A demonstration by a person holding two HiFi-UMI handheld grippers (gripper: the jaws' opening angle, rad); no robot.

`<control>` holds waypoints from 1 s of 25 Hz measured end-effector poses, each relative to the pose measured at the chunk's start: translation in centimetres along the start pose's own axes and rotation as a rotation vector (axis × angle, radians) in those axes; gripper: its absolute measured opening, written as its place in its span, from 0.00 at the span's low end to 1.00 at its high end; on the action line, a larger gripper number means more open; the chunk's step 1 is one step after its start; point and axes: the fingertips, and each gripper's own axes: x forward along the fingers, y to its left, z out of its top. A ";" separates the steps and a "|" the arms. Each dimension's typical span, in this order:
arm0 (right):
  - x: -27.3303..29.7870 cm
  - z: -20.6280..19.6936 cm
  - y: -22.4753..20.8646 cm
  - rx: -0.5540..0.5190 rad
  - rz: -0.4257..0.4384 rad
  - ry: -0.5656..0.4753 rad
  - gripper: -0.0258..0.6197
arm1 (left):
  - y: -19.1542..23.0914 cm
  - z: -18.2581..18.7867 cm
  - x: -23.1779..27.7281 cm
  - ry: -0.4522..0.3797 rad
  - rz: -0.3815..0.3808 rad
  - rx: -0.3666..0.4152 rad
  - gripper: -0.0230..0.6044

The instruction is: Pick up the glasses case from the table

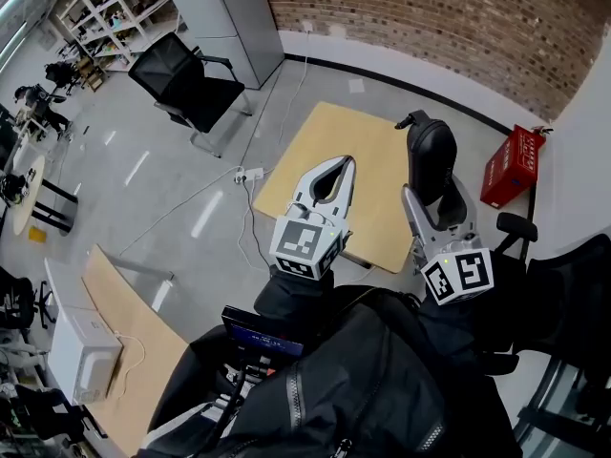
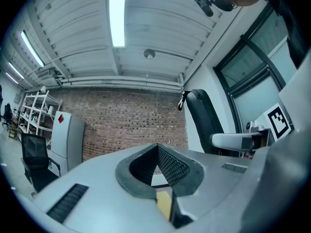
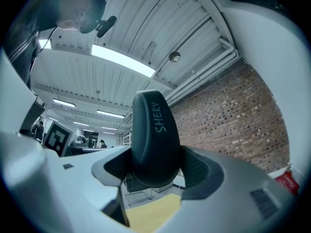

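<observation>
Head view, going left to right: a black office chair [image 1: 186, 84] sits in the upper left. Near the middle is the left gripper [image 1: 344, 163], its jaw tips meeting with nothing in them, above the wooden table [image 1: 368, 136]. Right of centre, the right gripper [image 1: 434, 194] is clamped on the lower end of the black glasses case [image 1: 431, 153], which is up in the air off the tabletop. A red box [image 1: 513, 165] sits at the far right by the wall.

So the pick looks basically done. The worry is the hold: the case is smooth and rounded and only gripped near one end, so a quick swing or a slackened squeeze could probably let it pivot or slide out and drop.

Right gripper view adds what the head view can't show: "SHERY" lettering on the case [image 3: 155, 130] and the ribbed pads hugging both sides. Left gripper view confirms the left gripper [image 2: 157, 146] is closed and empty.
</observation>
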 end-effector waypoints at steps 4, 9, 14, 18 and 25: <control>0.1 -0.1 -0.2 0.001 -0.001 0.003 0.53 | -0.1 -0.1 0.3 0.002 -0.002 0.002 0.03; -0.1 -0.2 -0.4 0.002 -0.007 0.002 0.53 | -0.2 0.0 0.3 -0.004 0.001 0.009 0.04; 0.0 -0.1 -0.4 0.001 -0.007 0.004 0.53 | -0.2 0.1 0.4 0.000 -0.001 0.008 0.03; 0.0 -0.4 -0.6 0.005 -0.007 0.005 0.53 | -0.2 -0.3 0.4 0.007 0.000 0.007 0.03; 0.1 -0.7 -0.7 0.009 -0.005 0.011 0.53 | 0.1 -0.4 0.4 0.008 0.011 0.007 0.03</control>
